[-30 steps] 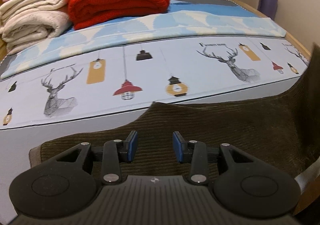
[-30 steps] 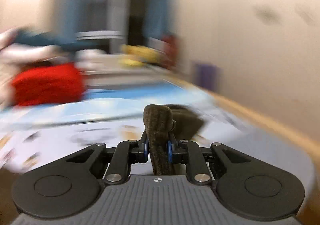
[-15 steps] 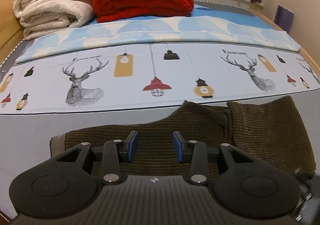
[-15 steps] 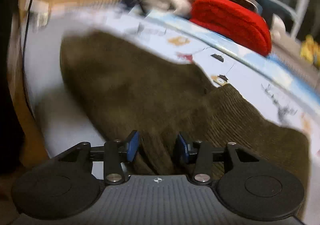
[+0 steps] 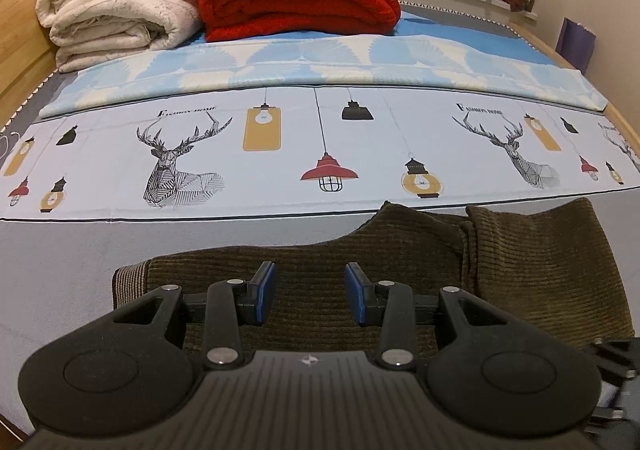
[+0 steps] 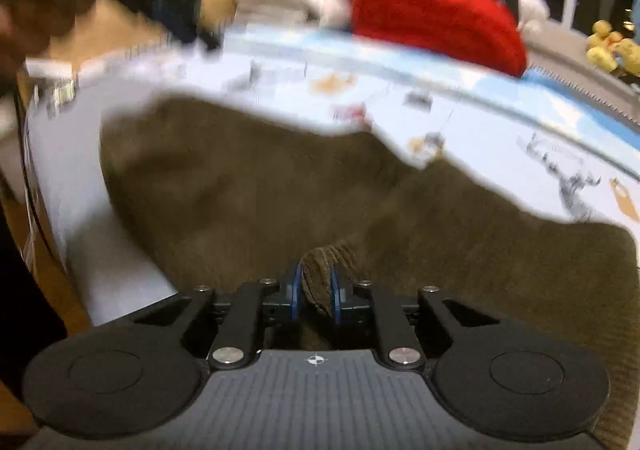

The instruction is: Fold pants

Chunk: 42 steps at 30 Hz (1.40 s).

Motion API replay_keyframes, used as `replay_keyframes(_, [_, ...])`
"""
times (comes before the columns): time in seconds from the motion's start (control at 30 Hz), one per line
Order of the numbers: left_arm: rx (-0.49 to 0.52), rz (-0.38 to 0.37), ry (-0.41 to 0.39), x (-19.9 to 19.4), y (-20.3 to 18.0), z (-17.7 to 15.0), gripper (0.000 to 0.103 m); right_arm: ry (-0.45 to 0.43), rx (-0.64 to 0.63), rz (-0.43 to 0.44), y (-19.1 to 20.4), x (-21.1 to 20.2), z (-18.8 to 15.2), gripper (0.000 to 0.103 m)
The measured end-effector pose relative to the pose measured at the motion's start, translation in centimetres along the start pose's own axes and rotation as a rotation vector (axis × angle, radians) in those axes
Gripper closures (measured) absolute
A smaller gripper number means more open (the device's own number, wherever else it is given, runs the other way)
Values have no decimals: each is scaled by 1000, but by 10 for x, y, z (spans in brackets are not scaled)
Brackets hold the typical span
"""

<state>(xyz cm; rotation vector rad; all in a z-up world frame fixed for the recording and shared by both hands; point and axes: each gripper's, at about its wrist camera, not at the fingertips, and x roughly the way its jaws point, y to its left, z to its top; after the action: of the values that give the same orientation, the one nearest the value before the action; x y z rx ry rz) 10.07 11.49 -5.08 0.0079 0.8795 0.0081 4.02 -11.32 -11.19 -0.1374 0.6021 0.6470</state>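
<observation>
Since a second ago our right gripper (image 6: 315, 292) laid the pants (image 5: 400, 262) flat, fingers still pinching corduroy; left gripper (image 5: 310, 300) gapes; we should release gently.

Our right gripper (image 6: 315, 294), open half a second ago, now pinches a fold of the brown pants (image 6: 248, 189); the lifted leg lies flat again.

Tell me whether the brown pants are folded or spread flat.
Folded. On the brown pants, one corduroy layer overlaps another; the right hand-held gripper pinches a bunch.
</observation>
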Motion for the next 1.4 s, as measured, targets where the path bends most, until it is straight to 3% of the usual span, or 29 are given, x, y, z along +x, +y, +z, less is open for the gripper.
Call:
replay_keyframes(0.07, [-1, 3, 2, 1, -1, 0, 61, -7, -21, 38, -1, -8, 0, 87])
replay_keyframes(0.2, [1, 0, 8, 2, -4, 0, 61, 141, -116, 43, 13, 9, -20, 77])
replay_keyframes(0.27, [8, -2, 10, 2, -7, 0, 61, 142, -166, 23, 21, 12, -24, 57])
replay_keyframes(0.37, [21, -2, 10, 3, -11, -1, 61, 139, -213, 14, 30, 11, -25, 39])
replay_keyframes(0.53, [11, 5, 17, 4, -8, -2, 61, 182, -230, -20, 28, 20, -26, 49])
replay_keyframes(0.6, [13, 5, 16, 4, -6, -1, 61, 163, -204, 2, 22, 21, -18, 72])
replay_keyframes(0.63, [11, 5, 14, 3, -6, -1, 61, 148, -176, 9, 18, 17, -13, 74])
replay_keyframes(0.7, [5, 5, 14, 3, -4, -1, 61, 72, -56, 11, 0, 3, 1, 77])
replay_keyframes(0.8, [5, 4, 14, 3, -4, -1, 61, -120, 114, 20, -23, -27, 19, 78])
replay_keyframes(0.87, [10, 4, 17, 5, -6, -1, 61, -153, 97, 56, -20, -33, 21, 78])
replay_keyframes(0.93, [8, 1, 26, 9, -11, 0, 61, -54, 36, 95, -9, -20, 13, 76])
replay_keyframes(1.0, [5, -9, 35, 12, -19, 2, 61, 149, -39, 101, 5, 8, -7, 74])
replay_keyframes(1.03, [7, -17, 38, 14, -24, 3, 61, 186, -68, 83, 9, 13, -14, 75])
replay_keyframes(1.1, [18, -33, 41, 18, -37, 5, 61, 140, -62, 63, 6, 1, -14, 76])
replay_keyframes(1.2, [47, -54, 41, 24, -57, 8, 58, 7, 106, 20, -30, -36, -1, 73])
replay_keyframes(1.27, [67, -64, 46, 30, -71, 9, 58, -57, 236, -70, -63, -62, -2, 71])
replay_keyframes(1.33, [84, -73, 56, 36, -84, 9, 58, -68, 328, -161, -91, -78, -10, 71])
replay_keyframes(1.4, [106, -87, 63, 41, -98, 9, 58, 0, 374, -248, -112, -85, -28, 71])
